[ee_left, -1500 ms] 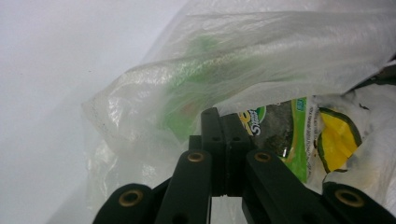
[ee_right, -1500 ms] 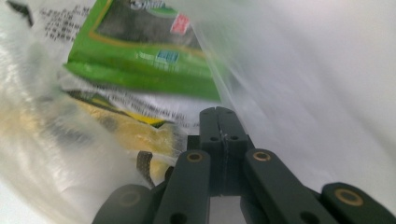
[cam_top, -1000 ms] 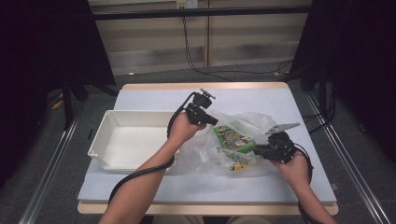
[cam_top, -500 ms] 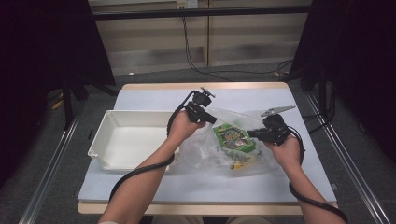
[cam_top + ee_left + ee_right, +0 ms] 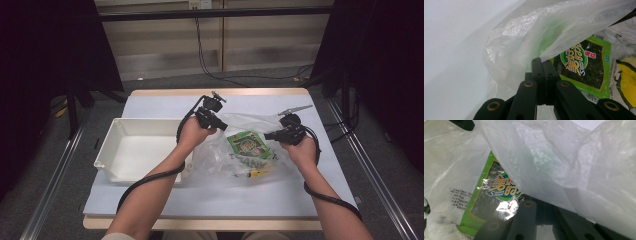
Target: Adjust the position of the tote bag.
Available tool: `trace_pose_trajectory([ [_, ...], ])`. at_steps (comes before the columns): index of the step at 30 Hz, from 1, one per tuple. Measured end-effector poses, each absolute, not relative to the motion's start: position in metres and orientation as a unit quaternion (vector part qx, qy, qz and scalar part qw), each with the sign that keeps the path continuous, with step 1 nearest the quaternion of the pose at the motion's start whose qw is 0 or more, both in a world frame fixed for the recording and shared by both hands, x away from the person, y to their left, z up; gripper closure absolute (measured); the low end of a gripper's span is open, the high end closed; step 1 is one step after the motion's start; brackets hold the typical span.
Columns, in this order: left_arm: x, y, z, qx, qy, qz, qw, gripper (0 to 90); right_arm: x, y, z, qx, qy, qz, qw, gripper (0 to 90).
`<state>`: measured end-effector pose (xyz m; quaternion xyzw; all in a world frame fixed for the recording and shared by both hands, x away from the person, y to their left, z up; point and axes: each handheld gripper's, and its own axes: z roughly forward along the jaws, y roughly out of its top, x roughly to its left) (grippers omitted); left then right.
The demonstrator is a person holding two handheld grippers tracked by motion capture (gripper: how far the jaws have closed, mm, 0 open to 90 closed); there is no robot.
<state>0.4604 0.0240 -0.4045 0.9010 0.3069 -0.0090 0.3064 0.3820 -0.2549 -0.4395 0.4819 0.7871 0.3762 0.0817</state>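
A clear plastic bag (image 5: pixel 225 155) lies on the table with its mouth toward the far side. Inside it are a green seaweed packet (image 5: pixel 246 144) and a yellow packet (image 5: pixel 257 173). My left gripper (image 5: pixel 220 125) is shut on the bag's far left edge. In the left gripper view its jaws (image 5: pixel 543 61) meet with film pinched between them, and the green packet (image 5: pixel 584 67) lies just beyond. My right gripper (image 5: pixel 267 136) is shut on the bag's right edge. In the right gripper view the film drapes over its jaws and partly hides them, with the green packet (image 5: pixel 496 195) ahead.
A white plastic tray (image 5: pixel 107 150) stands at the left of the table, close beside the bag and my left forearm. A pale mat (image 5: pixel 165 200) covers the tabletop. Cables trail from both grippers. Dark stands flank the table.
My right gripper has moved away from the person and slightly left, drawing the bag's right edge with it. The left gripper has stayed in place.
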Motion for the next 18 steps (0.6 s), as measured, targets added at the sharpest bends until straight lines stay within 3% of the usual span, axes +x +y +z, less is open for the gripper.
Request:
trace_pose_trajectory([
  [8,0.464,0.025,-0.409,0.898,0.314,-0.005,0.309,90.0,0.391,-0.258,-0.445,0.491,0.783,0.373,0.075,90.0],
  [15,0.465,0.023,-0.411,0.898,0.323,0.006,0.299,82.6,0.399,-0.256,-0.449,0.497,0.784,0.364,0.077,90.0],
  [18,0.466,0.023,-0.411,0.898,0.326,0.009,0.297,87.5,0.403,-0.256,-0.451,0.500,0.781,0.367,0.074,90.0],
])
